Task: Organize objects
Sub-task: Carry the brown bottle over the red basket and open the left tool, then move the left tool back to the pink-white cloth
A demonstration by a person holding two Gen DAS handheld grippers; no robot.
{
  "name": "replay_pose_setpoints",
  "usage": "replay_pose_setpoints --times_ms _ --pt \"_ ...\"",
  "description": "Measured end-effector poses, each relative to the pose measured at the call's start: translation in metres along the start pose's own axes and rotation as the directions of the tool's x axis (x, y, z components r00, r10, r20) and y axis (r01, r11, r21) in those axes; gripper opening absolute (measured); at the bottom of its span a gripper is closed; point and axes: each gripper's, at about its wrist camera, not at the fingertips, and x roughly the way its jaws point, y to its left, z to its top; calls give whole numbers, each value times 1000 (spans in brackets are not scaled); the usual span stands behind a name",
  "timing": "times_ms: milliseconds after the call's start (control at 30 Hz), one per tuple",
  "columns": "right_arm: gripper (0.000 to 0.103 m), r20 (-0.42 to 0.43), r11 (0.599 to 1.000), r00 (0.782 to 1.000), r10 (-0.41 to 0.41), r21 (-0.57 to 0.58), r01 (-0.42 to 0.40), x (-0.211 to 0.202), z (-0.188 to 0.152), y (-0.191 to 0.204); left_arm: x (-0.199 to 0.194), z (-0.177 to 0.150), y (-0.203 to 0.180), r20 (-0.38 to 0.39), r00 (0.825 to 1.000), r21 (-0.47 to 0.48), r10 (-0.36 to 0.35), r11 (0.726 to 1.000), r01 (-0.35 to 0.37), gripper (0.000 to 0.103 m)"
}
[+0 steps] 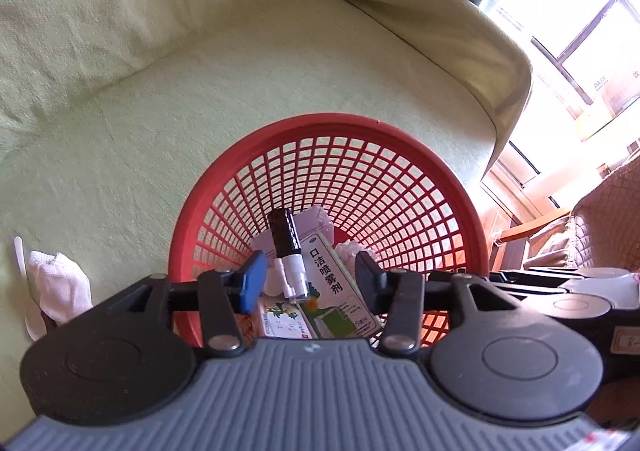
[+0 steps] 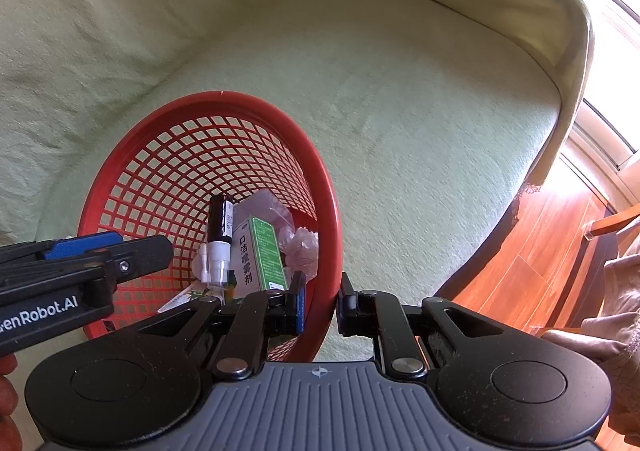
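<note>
Resting on the pale green fabric sofa seat (image 1: 200, 131), the round red plastic lattice basket (image 1: 384, 131) sits with both grippers at its near side. The left gripper (image 1: 310, 279) hangs over the basket's inside with its jaws parted and nothing pressed between the pads; in the right wrist view it enters from nine o'clock (image 2: 132, 251). A small spray bottle with a dark body and white nozzle (image 1: 286, 247) lies free in the basket, nozzle towards six o'clock, in line with the gap between the open jaws but touching neither pad. It leans on a green and white cardboard box printed with Chinese characters (image 1: 332, 291), which lies tilted at the basket's bottom. At two o'clock from the box is a crumpled clear wrapper (image 2: 300, 247).

The right gripper (image 2: 320, 305) is nearly closed, pinching the basket's red rim at the basket's four o'clock, one pad inside the wall and one outside.

A white knitted sock (image 1: 60, 291) lies on the seat at the basket's nine o'clock, apart from it. Wooden floor (image 2: 540, 251) shows at three o'clock beyond the sofa edge.
</note>
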Motion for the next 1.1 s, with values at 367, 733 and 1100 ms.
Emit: replay_pose_setpoints --times_ms 367,733,1100 --pt "11 -1 1000 1000 -2 -5 2 1 1 2 -42 -7 25 78 997 -36 21 999 -18 51" --pt "11 -9 1000 1000 -9 -6 9 -1 -2 -1 -79 -50 118 111 978 -189 179 970 -156 52" --pt "11 -19 1000 999 -26 -15 26 2 -4 -2 -84 -120 195 2 959 -325 282 907 -266 57"
